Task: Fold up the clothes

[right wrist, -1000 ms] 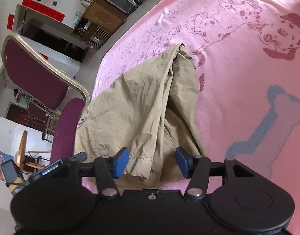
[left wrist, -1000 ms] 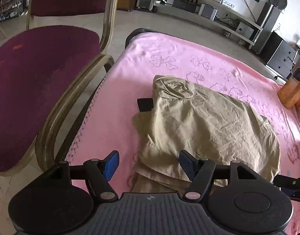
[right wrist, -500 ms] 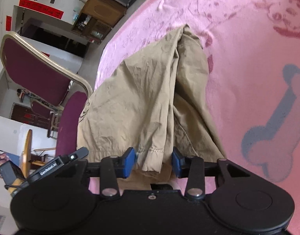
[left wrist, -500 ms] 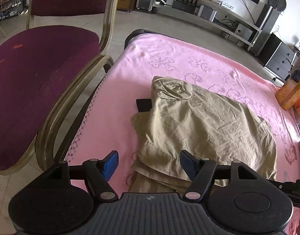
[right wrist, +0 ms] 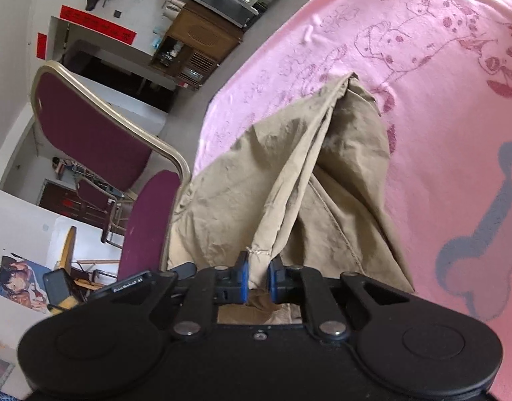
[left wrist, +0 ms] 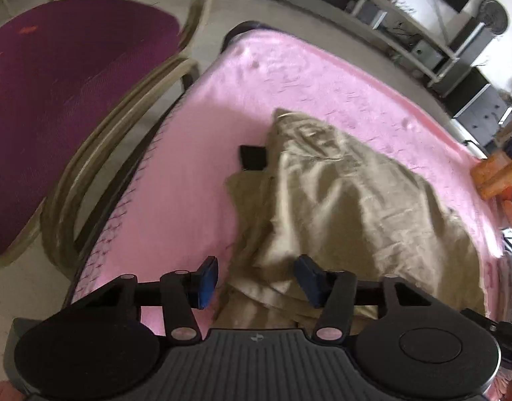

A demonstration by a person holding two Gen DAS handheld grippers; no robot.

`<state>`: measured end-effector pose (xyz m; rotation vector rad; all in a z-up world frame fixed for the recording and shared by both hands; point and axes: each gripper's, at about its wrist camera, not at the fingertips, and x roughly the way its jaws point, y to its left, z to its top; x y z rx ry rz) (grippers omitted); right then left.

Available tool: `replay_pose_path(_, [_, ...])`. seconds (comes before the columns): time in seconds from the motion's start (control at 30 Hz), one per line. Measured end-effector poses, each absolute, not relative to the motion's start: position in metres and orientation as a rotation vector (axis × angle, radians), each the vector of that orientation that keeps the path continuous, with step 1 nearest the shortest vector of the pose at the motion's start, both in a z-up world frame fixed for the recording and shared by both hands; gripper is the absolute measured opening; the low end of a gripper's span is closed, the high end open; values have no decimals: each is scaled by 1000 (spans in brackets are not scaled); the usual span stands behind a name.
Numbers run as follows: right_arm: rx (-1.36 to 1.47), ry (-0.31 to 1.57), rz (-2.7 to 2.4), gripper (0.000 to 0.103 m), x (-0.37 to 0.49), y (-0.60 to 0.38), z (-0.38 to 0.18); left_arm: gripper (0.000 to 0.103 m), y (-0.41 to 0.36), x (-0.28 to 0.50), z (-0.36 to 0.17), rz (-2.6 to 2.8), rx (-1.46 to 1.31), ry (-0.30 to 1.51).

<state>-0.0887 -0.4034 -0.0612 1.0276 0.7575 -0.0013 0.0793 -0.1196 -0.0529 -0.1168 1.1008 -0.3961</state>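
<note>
**Pink blanket, khaki garment pinched**

Pink blanket carries the khaki garment. My right gripper has just closed, clamped on a raised fold. My left gripper, jaws apart though just narrowing, straddles the garment's near edge

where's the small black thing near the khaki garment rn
In the left wrist view, the small black object lies on the pink blanket, partly tucked under the far left edge of the khaki garment, on the side facing the maroon chair.

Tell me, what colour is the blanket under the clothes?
Pink blanket with dog and bone drawings, clearest in the right wrist view.
</note>
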Motion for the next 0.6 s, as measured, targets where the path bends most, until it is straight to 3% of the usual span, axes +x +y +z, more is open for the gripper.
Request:
replay_pose_path(0.03, [1022,758,-1,12,-88,-402,-61,57,-119,80,-54,-392,-121,1105])
replay_pose_path(0.1, [1012,759,-2,12,-88,-399,-61,36,-118,77,-51,-395,-119,1084])
replay_pose_path(0.2, [994,769,-12,15,-87,-398,-62,24,-122,68,-42,-391,-74,1031])
replay_pose_path(0.27, [986,776,-18,17,-87,-397,-63,22,-124,63,-38,-381,-39,998])
replay_pose_path(0.4, [976,789,-25,18,-86,-397,-65,7,-130,52,-31,-399,14,953])
replay_pose_path(0.6, [917,752,-66,10,-90,-395,-59,4,-126,46,-22,-437,-39,947])
